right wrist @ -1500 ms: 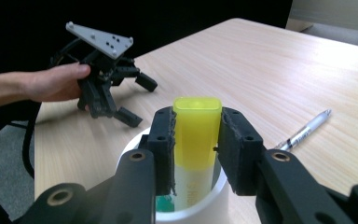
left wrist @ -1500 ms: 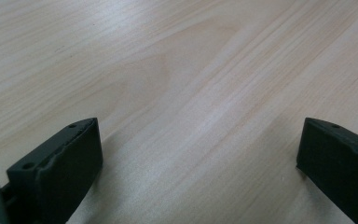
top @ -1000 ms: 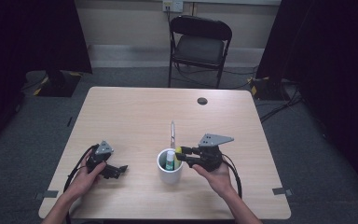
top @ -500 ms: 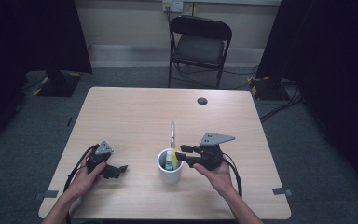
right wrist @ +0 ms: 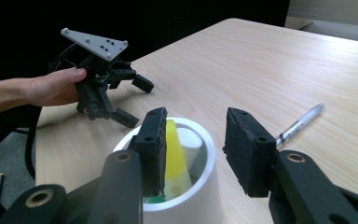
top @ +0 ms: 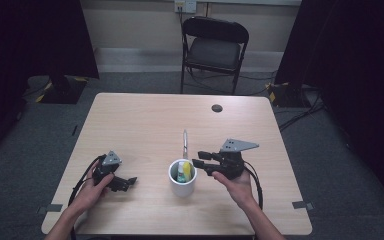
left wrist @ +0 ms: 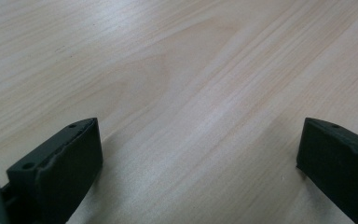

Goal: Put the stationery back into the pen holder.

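The right gripper [top: 198, 165], jaws just parted and empty, hovers at three o'clock of the white cylindrical cup [top: 182, 184]; the left gripper [top: 128, 183] rests released on the pale wooden table [top: 140, 120].

Cup [top: 183, 181] set near table [top: 145, 120] front edge, centre — markers [top: 183, 170] stood inside it. Pen [top: 184, 144] laid just behind cup. Left gripper [top: 122, 184] rested left of cup, well apart; right gripper [top: 199, 160] held just right of cup rim — chair [top: 214, 47] placed behind table.
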`<state>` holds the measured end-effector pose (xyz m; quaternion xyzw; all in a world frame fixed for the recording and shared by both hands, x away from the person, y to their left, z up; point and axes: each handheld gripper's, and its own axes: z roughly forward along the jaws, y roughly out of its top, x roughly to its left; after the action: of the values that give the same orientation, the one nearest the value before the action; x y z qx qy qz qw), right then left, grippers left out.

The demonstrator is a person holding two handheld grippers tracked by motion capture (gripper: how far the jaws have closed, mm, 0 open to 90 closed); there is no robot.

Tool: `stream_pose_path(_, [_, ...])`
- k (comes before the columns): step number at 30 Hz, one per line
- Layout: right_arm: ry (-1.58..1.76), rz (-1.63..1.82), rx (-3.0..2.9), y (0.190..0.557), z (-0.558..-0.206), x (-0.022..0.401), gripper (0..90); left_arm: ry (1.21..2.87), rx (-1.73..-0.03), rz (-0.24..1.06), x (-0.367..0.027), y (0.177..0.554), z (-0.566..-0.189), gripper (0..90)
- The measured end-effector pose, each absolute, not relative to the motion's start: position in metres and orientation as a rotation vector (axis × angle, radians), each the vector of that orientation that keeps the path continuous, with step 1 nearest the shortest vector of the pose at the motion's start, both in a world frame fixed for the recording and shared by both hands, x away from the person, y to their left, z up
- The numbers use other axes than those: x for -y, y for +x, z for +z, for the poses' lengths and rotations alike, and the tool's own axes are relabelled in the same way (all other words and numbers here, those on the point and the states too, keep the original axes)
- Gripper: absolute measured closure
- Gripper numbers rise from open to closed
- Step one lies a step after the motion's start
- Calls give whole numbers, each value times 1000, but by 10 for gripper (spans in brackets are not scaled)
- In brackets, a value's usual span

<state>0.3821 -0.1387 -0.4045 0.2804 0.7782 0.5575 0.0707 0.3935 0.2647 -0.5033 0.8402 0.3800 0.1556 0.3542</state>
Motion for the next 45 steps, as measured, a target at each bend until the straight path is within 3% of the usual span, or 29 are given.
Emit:
stream_pose_path(11, [893,1638,-2283,393,-403,155,613,2171,-982,403,-265,393,-503,0])
stream_pose_path(32, [969,1431,-2400,447,-437,151,648,2172,-982,402,-265,394,-503,0])
stream_pose_path(45, [1002,1340,-2447,483,-459,120,584,2172,-982,402,-265,394,-503,0])
